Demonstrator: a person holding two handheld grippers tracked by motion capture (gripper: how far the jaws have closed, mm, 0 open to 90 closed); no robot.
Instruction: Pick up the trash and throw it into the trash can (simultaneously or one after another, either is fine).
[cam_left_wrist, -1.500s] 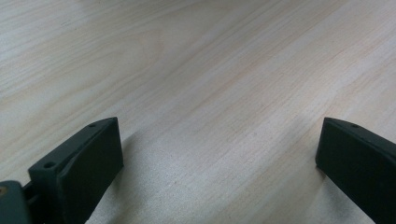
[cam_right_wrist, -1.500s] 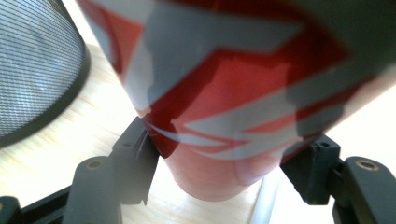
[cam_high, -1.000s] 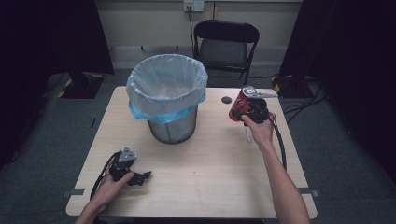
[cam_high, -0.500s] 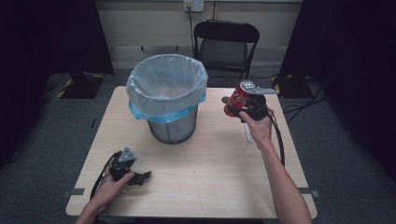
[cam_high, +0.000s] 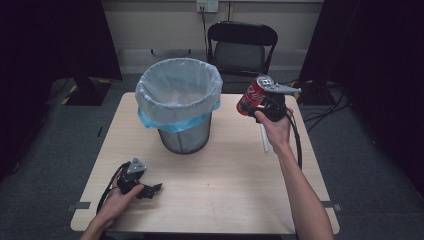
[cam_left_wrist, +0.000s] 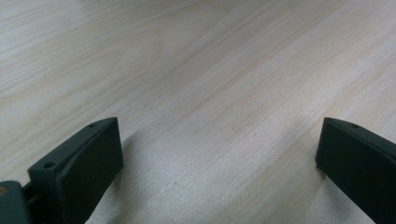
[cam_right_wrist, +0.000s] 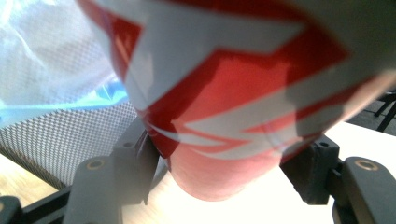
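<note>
My right gripper (cam_high: 259, 102) is shut on a red and white drink can (cam_high: 251, 95), held tilted in the air to the right of the mesh bin (cam_high: 182, 134). In the right gripper view the can (cam_right_wrist: 224, 98) sits between both black jaws, with the bin's mesh wall (cam_right_wrist: 56, 140) and blue-white liner (cam_right_wrist: 51, 70) behind it. The bin stands at the table's middle back with a plastic liner (cam_high: 175, 95) folded over its rim. My left gripper (cam_high: 152, 191) rests open on the table near the front left; in its own view its jaws stand wide apart over bare wood (cam_left_wrist: 210, 93).
A light wooden table (cam_high: 235, 190) carries the bin. A white stick-like object (cam_high: 263, 140) lies on the table under my right hand. A black folding chair (cam_high: 242, 47) stands behind the table, with cables on the floor at the right.
My right gripper has lifted the can higher and carried it a little left, toward the bin. The left hand and gripper have stayed where they were.
</note>
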